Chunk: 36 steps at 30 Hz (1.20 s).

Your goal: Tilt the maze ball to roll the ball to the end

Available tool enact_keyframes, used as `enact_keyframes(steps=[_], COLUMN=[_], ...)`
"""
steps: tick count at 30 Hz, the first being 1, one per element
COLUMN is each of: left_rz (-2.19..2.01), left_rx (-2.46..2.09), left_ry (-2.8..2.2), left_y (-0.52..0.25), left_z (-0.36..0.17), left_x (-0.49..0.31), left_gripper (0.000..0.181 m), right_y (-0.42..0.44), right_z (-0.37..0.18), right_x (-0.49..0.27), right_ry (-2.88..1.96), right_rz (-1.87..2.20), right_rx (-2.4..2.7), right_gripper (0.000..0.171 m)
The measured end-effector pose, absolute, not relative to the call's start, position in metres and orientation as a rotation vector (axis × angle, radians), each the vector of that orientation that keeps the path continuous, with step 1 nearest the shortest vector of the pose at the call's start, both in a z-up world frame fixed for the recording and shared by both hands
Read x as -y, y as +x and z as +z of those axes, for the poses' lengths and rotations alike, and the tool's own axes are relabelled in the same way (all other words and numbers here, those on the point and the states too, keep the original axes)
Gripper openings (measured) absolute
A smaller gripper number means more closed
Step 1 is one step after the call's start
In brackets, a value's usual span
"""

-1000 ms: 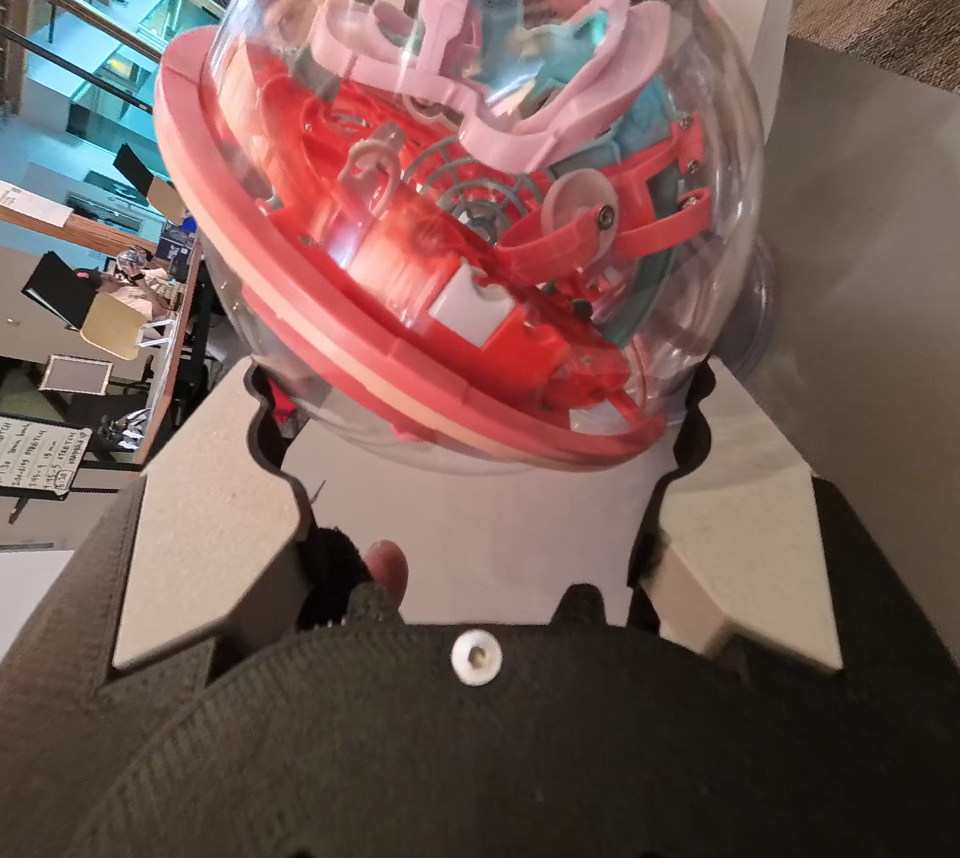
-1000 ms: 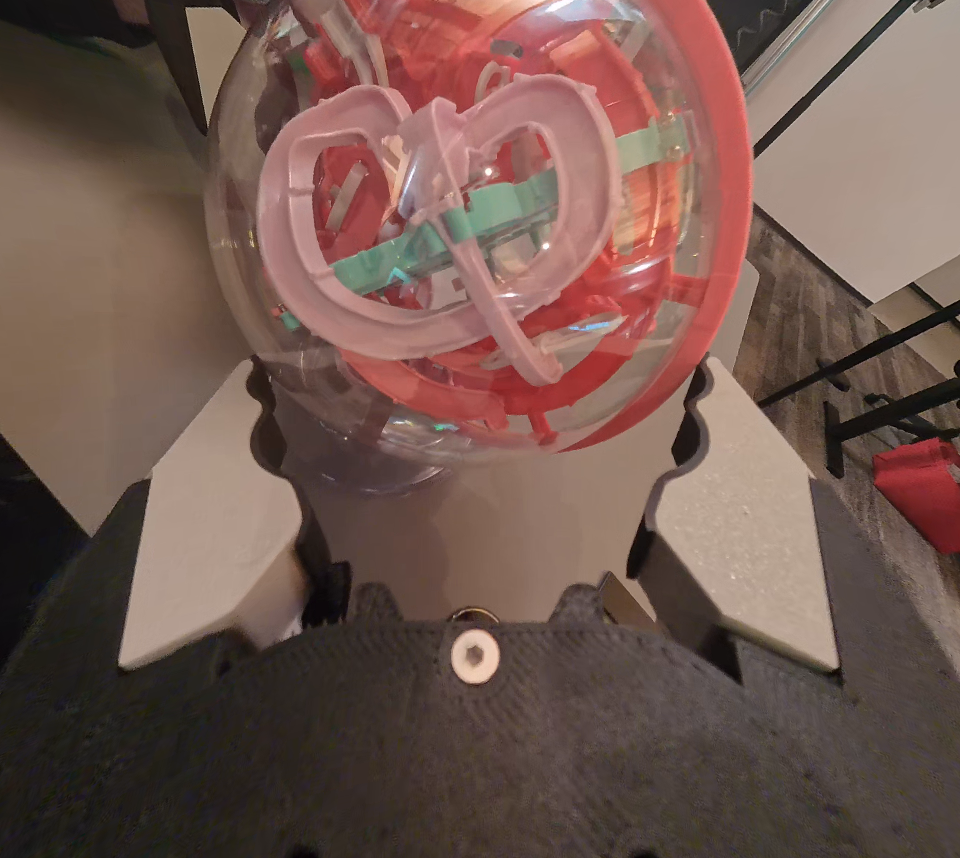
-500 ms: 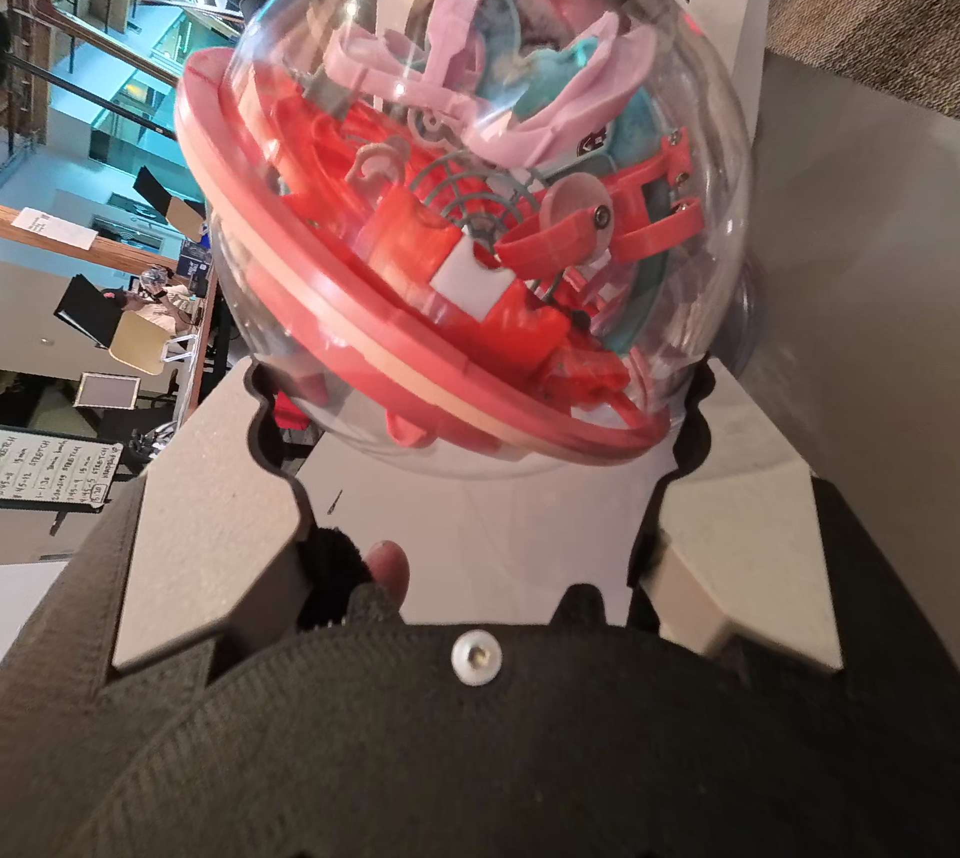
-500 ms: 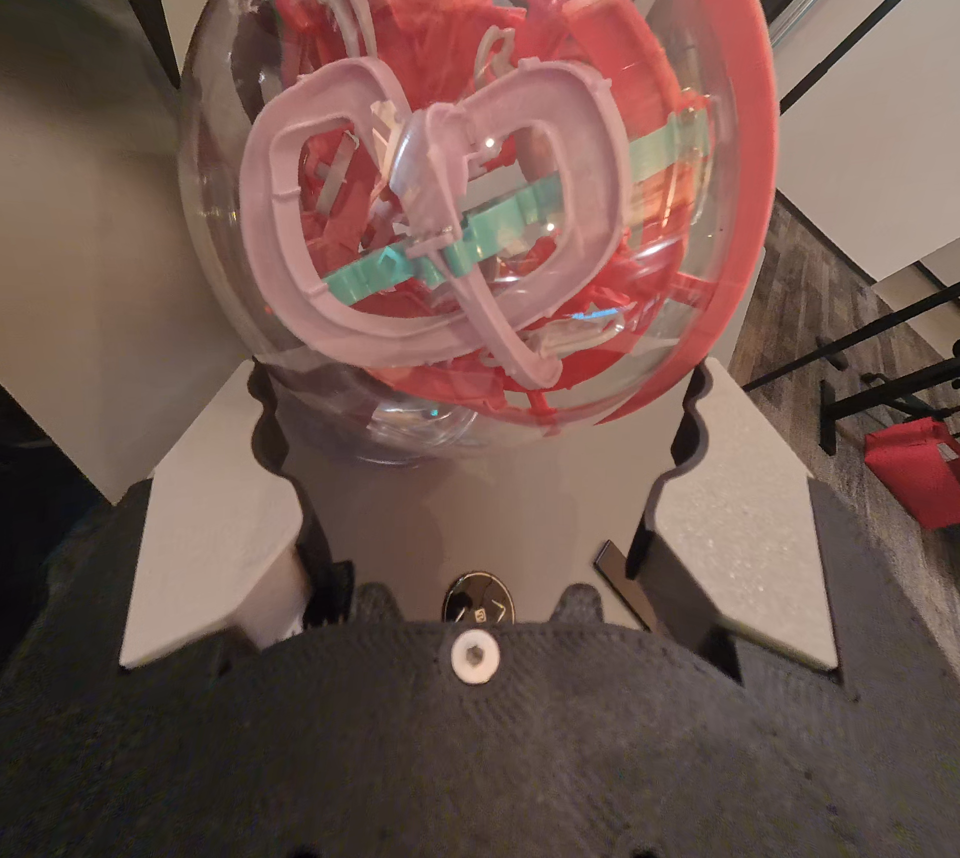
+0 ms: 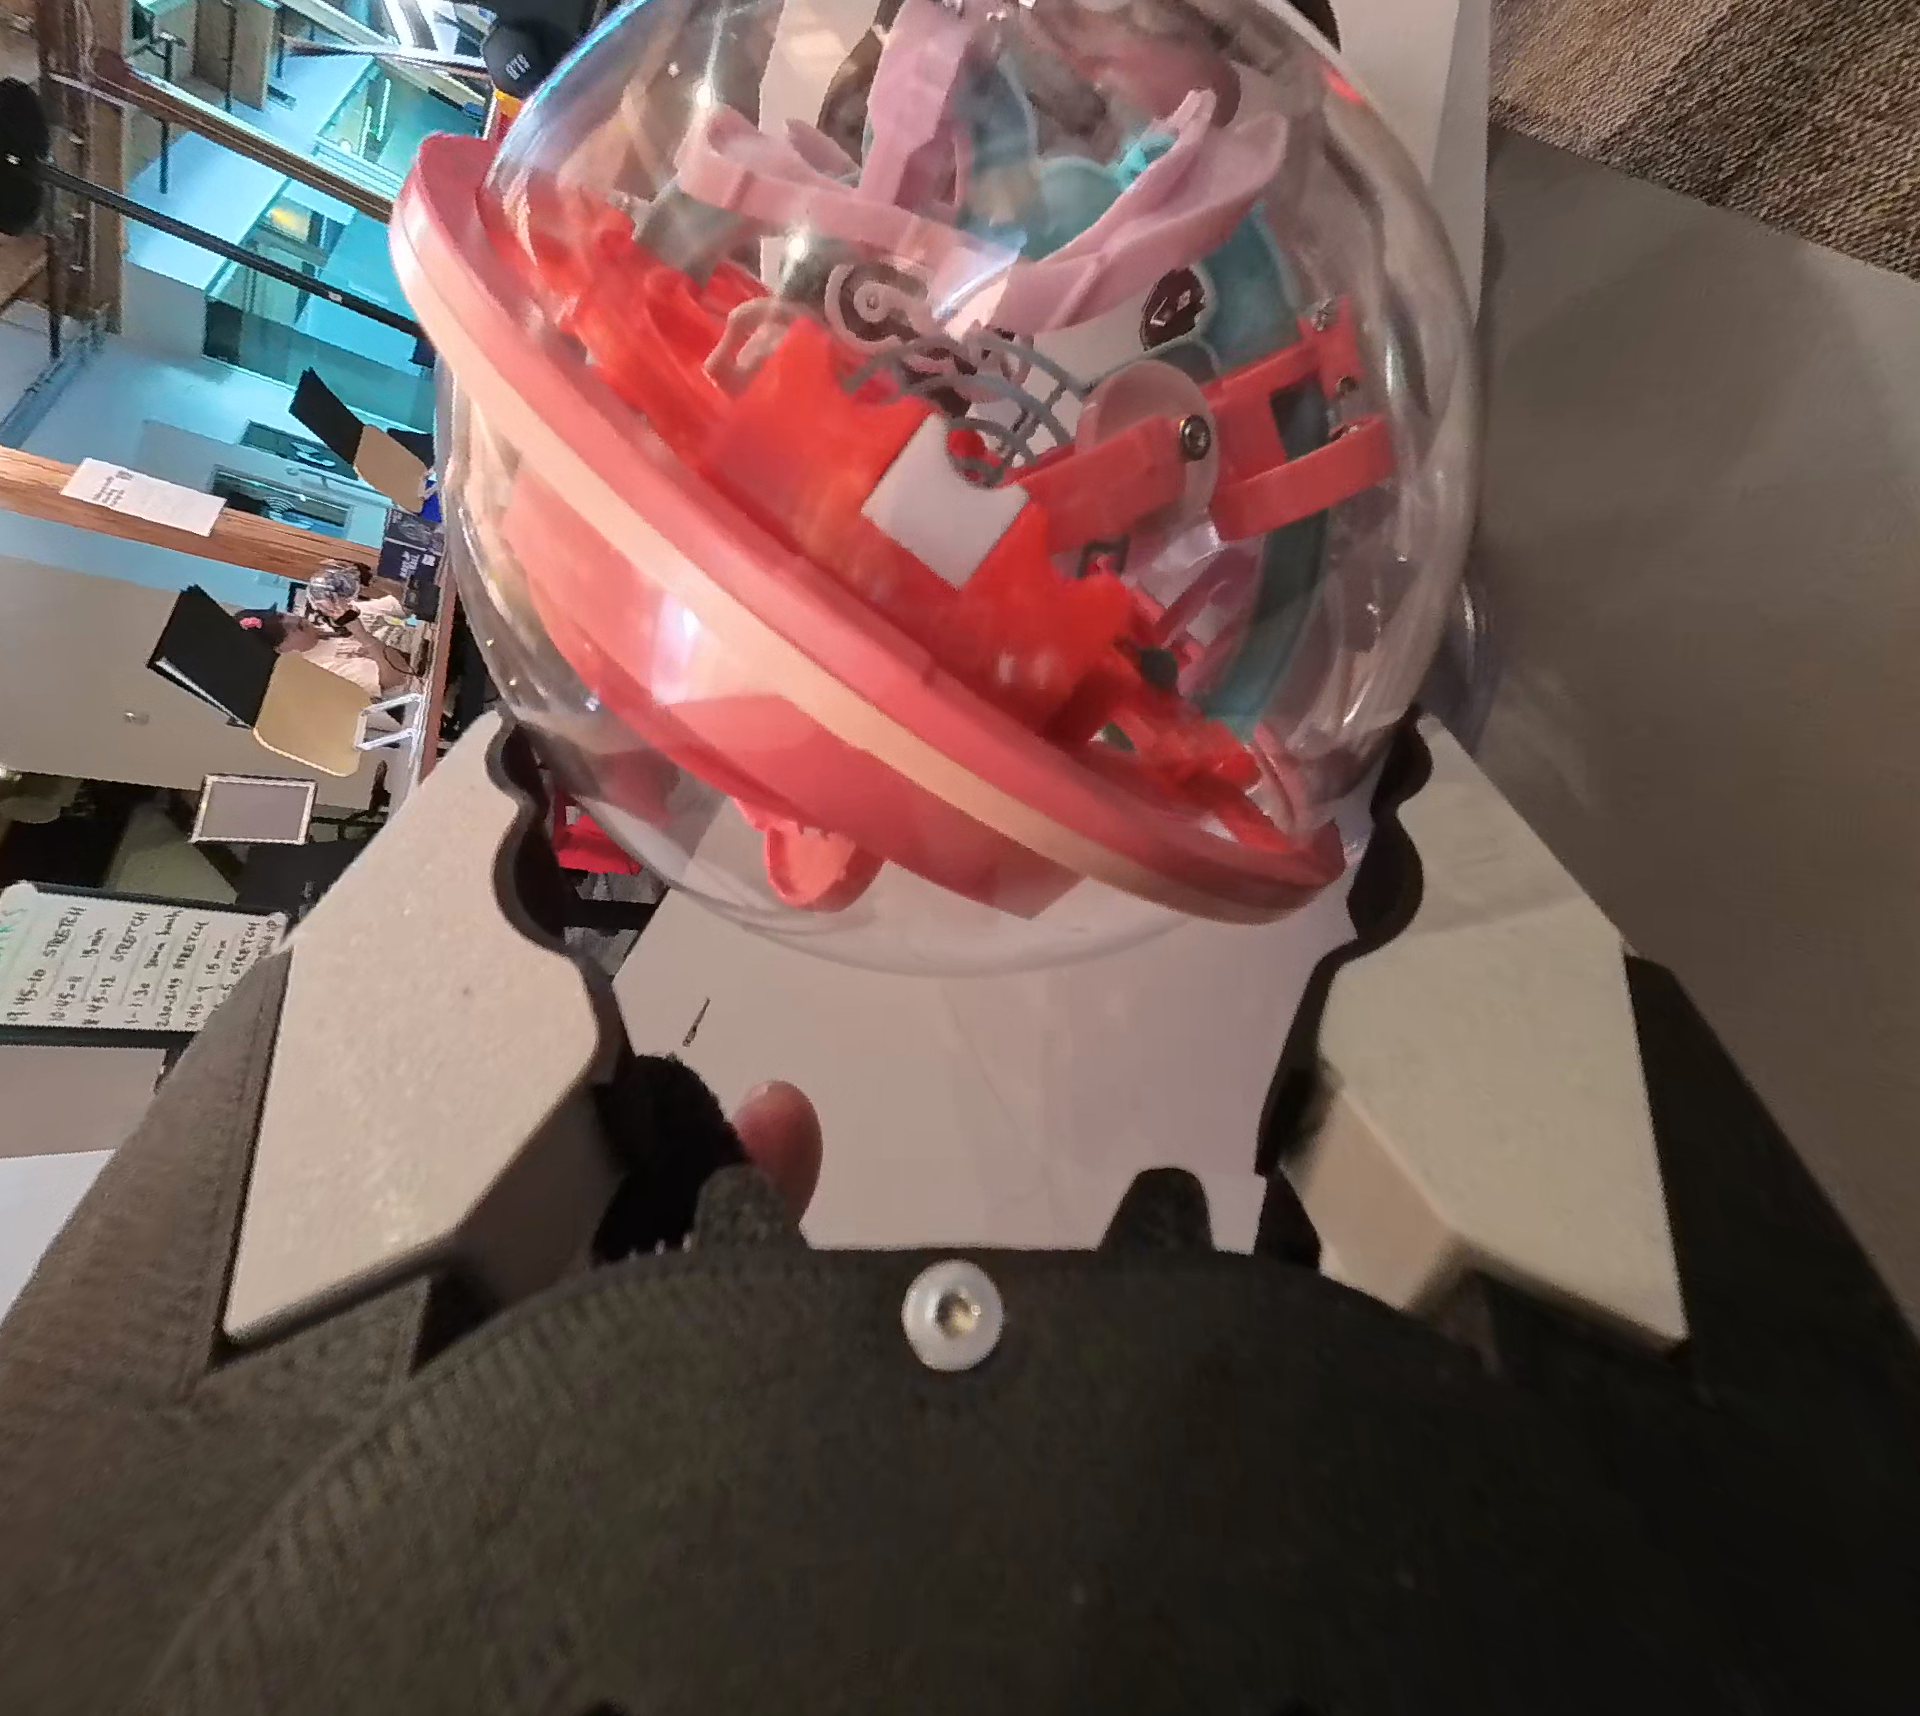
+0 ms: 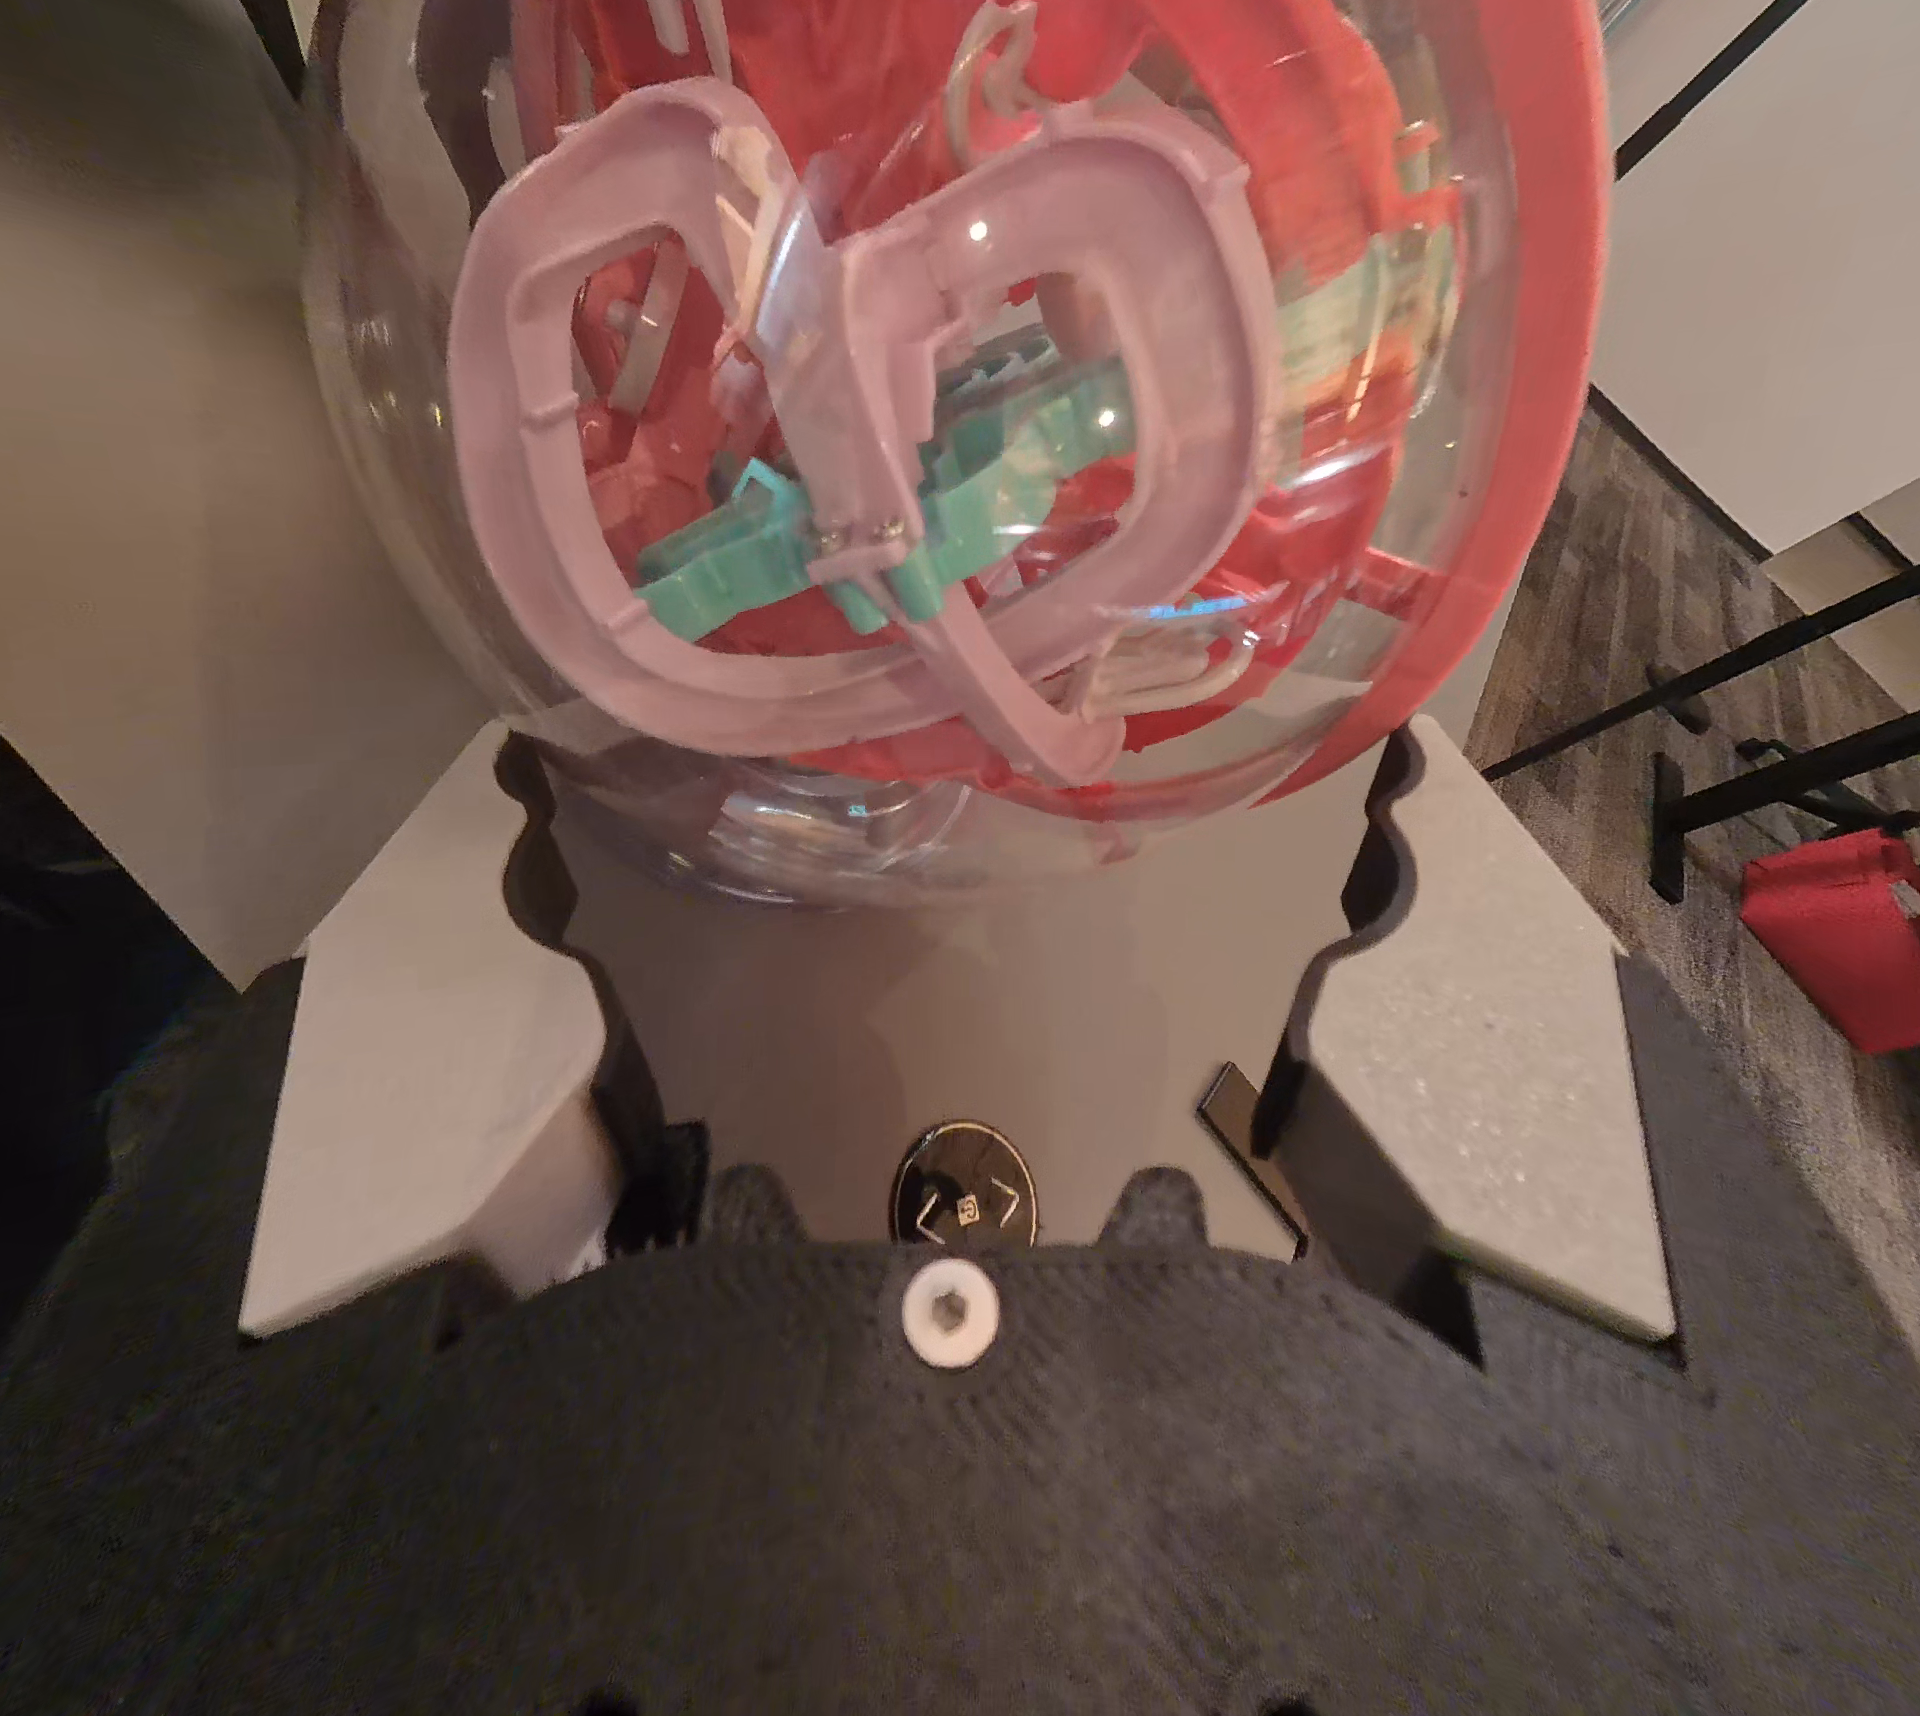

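Maze ball [image 5: 935, 440] clamped between my left gripper [image 5: 956, 835] & right gripper [image 6: 956, 793], both spread wide on its shell. Risk: smooth sphere slips if I tilt too fast.

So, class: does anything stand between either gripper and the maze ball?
Nothing visible does. The maze ball sits directly between the fingers of the left gripper and the right gripper, with no other object in the gaps.

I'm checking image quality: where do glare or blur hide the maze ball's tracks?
Left wrist view: window reflections streak the maze ball's upper dome and lower shell, but the tracks stay sharp. Right wrist view: dimmer and warmer, and the red tracks at the top smear into blur.
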<state>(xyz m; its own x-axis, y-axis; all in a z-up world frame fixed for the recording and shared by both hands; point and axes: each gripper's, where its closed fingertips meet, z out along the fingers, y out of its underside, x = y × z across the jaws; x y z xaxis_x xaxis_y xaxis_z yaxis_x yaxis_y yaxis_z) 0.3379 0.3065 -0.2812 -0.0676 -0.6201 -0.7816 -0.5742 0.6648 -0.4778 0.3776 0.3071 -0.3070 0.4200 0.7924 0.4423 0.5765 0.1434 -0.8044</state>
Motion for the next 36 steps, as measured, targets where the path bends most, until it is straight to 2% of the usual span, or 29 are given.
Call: enact_keyframes(steps=[36], left_rz=[-0.038], left_rx=[-1.769], left_ry=[-0.932], left_y=[0.350], left_z=[-0.276], left_x=[-0.292], left_gripper=[0.152], right_y=[0.381], right_z=[-0.319], right_x=[-0.305], right_ry=[-1.593], right_rz=[0.240], right_rx=[1.271], right_gripper=[0.151])
